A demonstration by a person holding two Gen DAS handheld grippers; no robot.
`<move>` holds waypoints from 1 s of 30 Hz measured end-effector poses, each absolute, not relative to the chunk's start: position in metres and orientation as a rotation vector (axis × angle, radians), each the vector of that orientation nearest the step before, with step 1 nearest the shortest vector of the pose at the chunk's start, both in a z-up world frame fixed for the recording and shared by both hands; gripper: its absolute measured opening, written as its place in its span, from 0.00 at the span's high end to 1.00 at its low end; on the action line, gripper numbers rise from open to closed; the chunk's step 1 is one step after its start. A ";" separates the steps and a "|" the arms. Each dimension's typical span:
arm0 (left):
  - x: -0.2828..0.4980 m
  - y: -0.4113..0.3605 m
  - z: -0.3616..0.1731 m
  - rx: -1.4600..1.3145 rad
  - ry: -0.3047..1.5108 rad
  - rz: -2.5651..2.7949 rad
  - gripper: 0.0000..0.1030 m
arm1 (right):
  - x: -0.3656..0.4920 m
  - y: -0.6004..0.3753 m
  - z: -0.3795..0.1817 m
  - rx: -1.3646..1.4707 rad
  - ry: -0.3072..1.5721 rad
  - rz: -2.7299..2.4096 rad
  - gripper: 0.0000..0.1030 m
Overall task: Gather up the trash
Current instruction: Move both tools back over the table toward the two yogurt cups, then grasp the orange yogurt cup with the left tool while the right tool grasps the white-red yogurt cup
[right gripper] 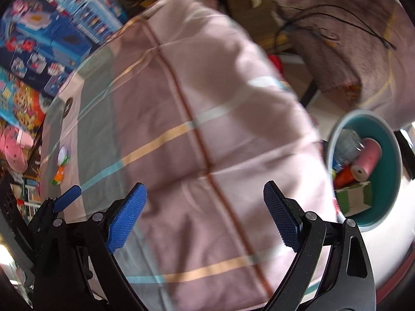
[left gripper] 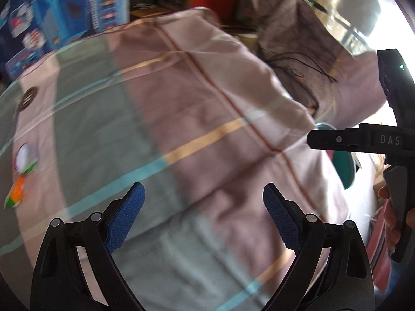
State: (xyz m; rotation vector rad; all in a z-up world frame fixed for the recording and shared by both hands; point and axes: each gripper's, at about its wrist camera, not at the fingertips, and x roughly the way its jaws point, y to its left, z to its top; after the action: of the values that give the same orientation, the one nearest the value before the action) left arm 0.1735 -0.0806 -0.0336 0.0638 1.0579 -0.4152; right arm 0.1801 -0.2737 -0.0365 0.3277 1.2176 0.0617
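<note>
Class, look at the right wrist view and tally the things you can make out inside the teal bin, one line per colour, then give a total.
In the teal bin, as far as the blur allows:
Pink roll: 1
Clear plastic bottle: 1
Orange item: 1
Green and white carton: 1
Total: 4

Motion blur smears the wrappers (left gripper: pixel 22 178) at the bedspread's (left gripper: pixel 207 119) left edge; their print is unreadable. The teal bin (left gripper: pixel 342 165) is mostly hidden behind the right gripper (left gripper: pixel 324 140).
</note>
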 end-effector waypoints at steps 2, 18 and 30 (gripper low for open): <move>0.174 -0.043 -0.036 0.036 1.056 -0.368 0.10 | 0.189 -0.246 -0.037 0.294 1.231 0.090 0.15; 0.185 0.198 -0.053 -0.139 1.050 -0.014 0.10 | 0.271 -0.014 -0.054 0.027 1.329 0.389 0.15; 0.223 0.209 -0.081 -0.160 1.102 -0.107 0.10 | 0.308 0.047 -0.068 0.036 1.360 0.480 0.15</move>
State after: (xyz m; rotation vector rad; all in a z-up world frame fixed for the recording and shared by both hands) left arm 0.2228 0.2094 -0.0809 -0.1604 1.1023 -0.1073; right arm 0.3079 0.0465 -0.0679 0.0365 1.3597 0.4796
